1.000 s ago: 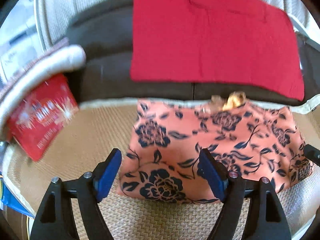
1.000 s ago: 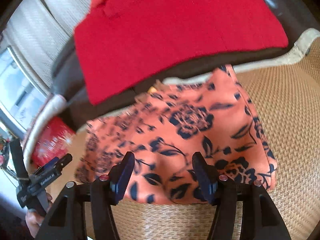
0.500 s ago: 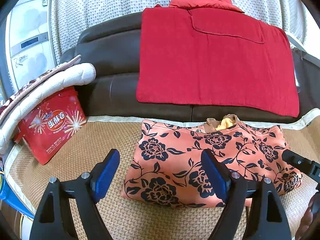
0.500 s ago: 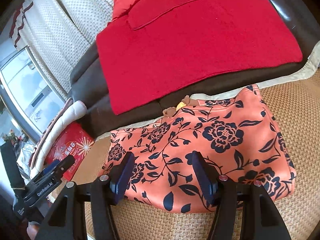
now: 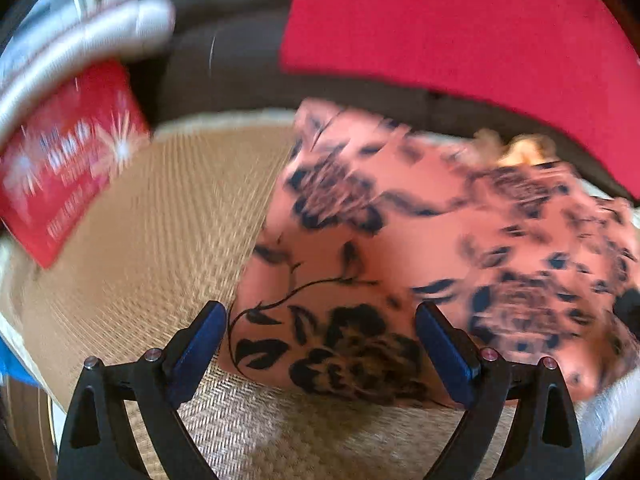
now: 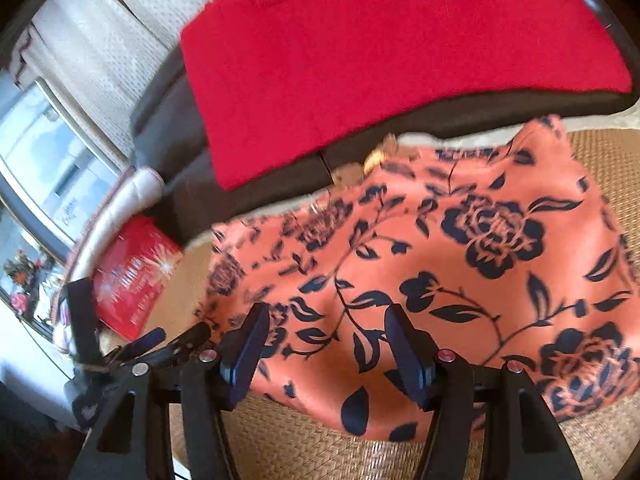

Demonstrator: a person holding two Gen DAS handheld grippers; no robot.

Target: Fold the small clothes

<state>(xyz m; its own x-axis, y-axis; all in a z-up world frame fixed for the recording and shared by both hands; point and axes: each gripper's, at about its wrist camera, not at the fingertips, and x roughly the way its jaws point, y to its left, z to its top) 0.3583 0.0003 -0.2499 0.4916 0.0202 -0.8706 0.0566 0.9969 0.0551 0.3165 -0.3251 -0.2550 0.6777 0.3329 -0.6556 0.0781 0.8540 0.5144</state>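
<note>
A small orange garment with dark blue flowers (image 5: 400,248) lies flat on a woven mat (image 5: 160,240), blurred in the left wrist view. My left gripper (image 5: 320,344) hovers over the garment's near left corner. Its jaws are opening wide, and the pads press on nothing, though the cloth shows between them. In the right wrist view the same garment (image 6: 460,272) fills the middle. My right gripper (image 6: 328,348) stands open above its near edge, apart from the cloth. The left gripper (image 6: 160,344) shows at the lower left of that view, beside the garment's left edge.
A red printed box (image 5: 68,168) leans at the mat's left side under a white rolled cushion (image 5: 100,36). A red towel (image 6: 380,52) drapes over the dark sofa back (image 5: 224,68) behind the garment. Bare mat (image 6: 600,152) lies to the garment's right.
The left gripper has dropped closer to the garment's near left corner and its jaws have spread wider. The right gripper has moved nearer the garment, its jaws unchanged.
</note>
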